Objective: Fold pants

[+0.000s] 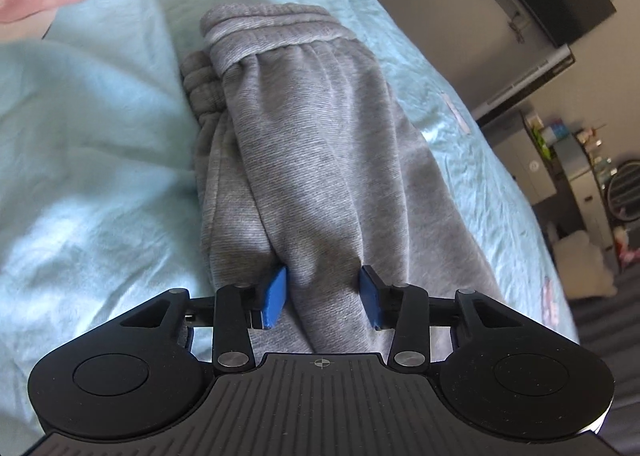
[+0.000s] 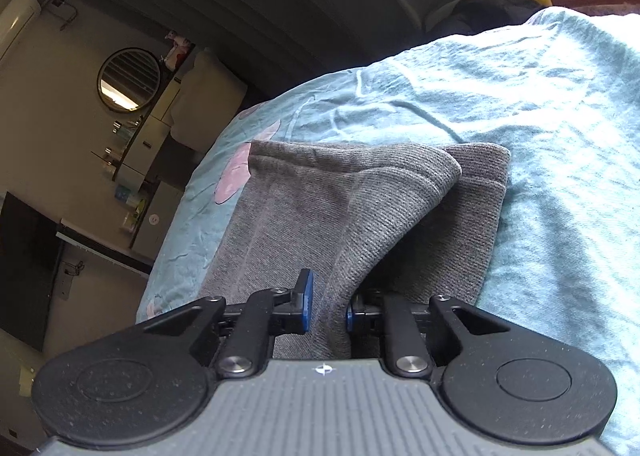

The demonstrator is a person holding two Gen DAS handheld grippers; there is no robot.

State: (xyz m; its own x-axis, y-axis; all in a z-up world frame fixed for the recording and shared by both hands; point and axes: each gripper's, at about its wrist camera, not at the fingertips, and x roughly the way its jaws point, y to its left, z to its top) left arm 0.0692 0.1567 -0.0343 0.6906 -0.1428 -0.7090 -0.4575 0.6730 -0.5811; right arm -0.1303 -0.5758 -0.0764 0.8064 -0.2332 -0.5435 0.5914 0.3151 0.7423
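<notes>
Mid-fold. The grey knit jogger pants (image 1: 304, 159) lie doubled on the light-blue bed sheet (image 1: 100, 159). The left hand-held gripper (image 1: 323, 294) and right hand-held gripper (image 2: 327, 306) each pinch a fabric fold. Judged next: carry both folds over evenly, then release.

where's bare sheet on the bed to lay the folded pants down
Left wrist view: a wide bare stretch of blue sheet lies left of the grey pants, and a narrower strip runs between them and the bed's right edge. Right wrist view: open sheet right of the pants. The middle is crowded: both left tongs and right tongs grip folds there.
</notes>
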